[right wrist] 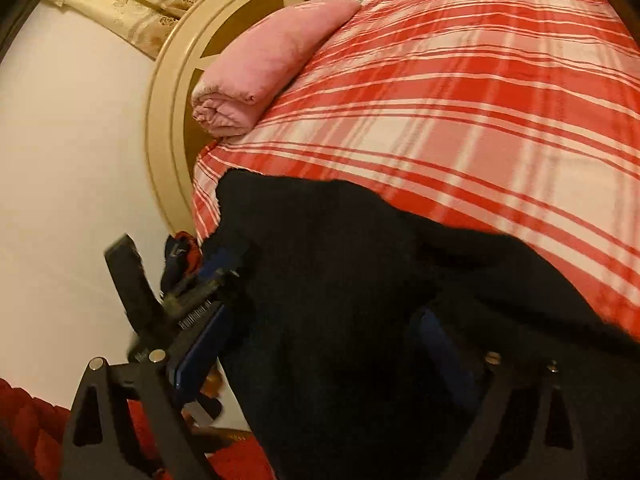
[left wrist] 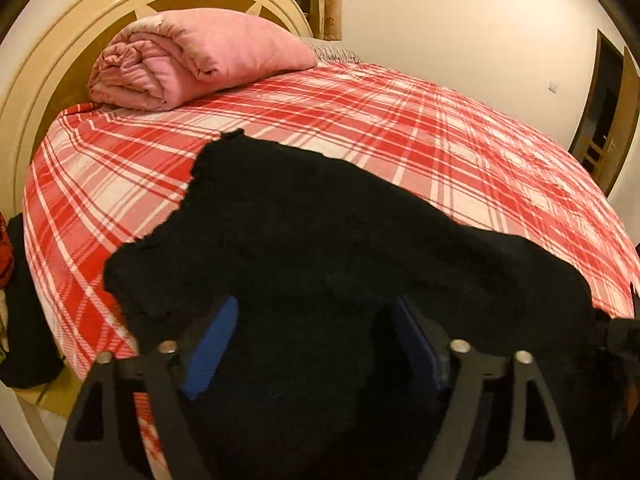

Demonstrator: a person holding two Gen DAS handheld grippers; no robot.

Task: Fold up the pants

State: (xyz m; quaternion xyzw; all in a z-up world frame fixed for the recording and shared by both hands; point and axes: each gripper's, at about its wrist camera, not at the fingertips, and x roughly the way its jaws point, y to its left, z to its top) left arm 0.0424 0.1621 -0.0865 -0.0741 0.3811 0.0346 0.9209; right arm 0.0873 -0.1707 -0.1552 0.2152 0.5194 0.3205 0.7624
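Black pants (left wrist: 304,240) lie bunched on the near side of a bed with a red and white plaid sheet (left wrist: 360,120). In the left wrist view the cloth drapes over and between my left gripper (left wrist: 316,340); its blue-padded fingers (left wrist: 212,344) stand apart with fabric filling the gap, and the tips are hidden. In the right wrist view the same pants (right wrist: 360,280) cover my right gripper (right wrist: 320,344), its blue fingers (right wrist: 208,340) also apart with cloth between them. The left gripper (right wrist: 200,276) shows at the left, at the cloth's edge.
A folded pink quilt (left wrist: 192,56) lies at the head of the bed against the cream and brown headboard (left wrist: 72,48). Dark clothes (left wrist: 24,300) hang at the bed's left side. A red item (right wrist: 36,432) lies low on the left. A doorway (left wrist: 604,108) is on the right.
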